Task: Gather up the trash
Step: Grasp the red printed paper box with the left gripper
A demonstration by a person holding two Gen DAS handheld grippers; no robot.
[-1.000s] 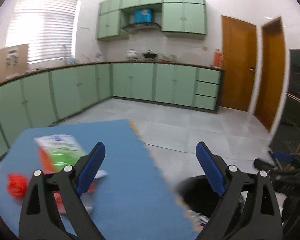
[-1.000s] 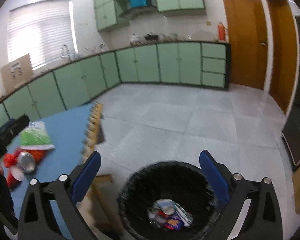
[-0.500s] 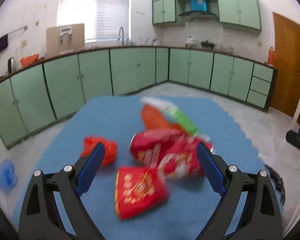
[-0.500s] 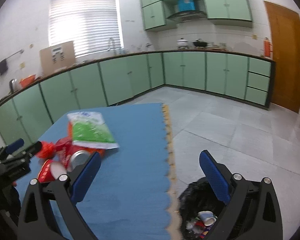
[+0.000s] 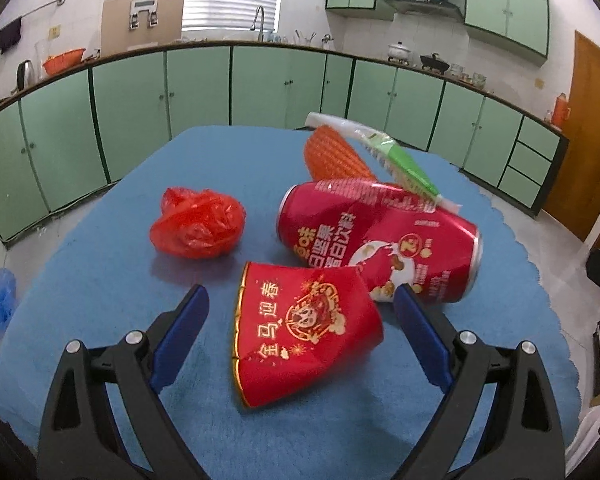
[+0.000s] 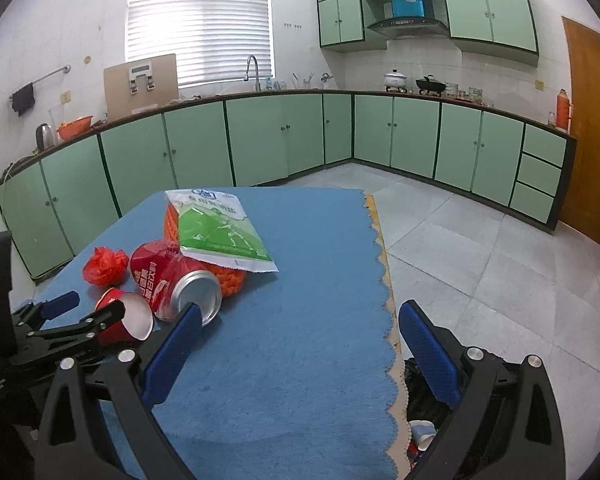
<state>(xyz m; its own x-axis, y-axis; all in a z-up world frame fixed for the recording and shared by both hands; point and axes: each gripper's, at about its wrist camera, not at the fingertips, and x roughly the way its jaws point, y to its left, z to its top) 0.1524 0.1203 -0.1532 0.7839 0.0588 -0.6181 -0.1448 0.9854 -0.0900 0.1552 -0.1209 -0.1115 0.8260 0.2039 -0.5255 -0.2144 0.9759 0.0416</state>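
In the left wrist view the left gripper (image 5: 300,312) gapes wide around a crushed red paper cup (image 5: 304,334), a dented red can (image 5: 380,240) at one o'clock, while in the right wrist view the right gripper (image 6: 296,336) spreads empty, the trash bin (image 6: 424,420) at five o'clock.

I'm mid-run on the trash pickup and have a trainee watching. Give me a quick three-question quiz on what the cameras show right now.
1. True or false: the left gripper is shut on the red paper cup.
2. Which piece lies on top of the pile? A) green-and-white bag B) red can C) crumpled red plastic bag
3. Fill in: the black bin sits off the table's ___ edge in the right wrist view.

Key: 1 false, it is open around the cup; 2 A; 3 right.
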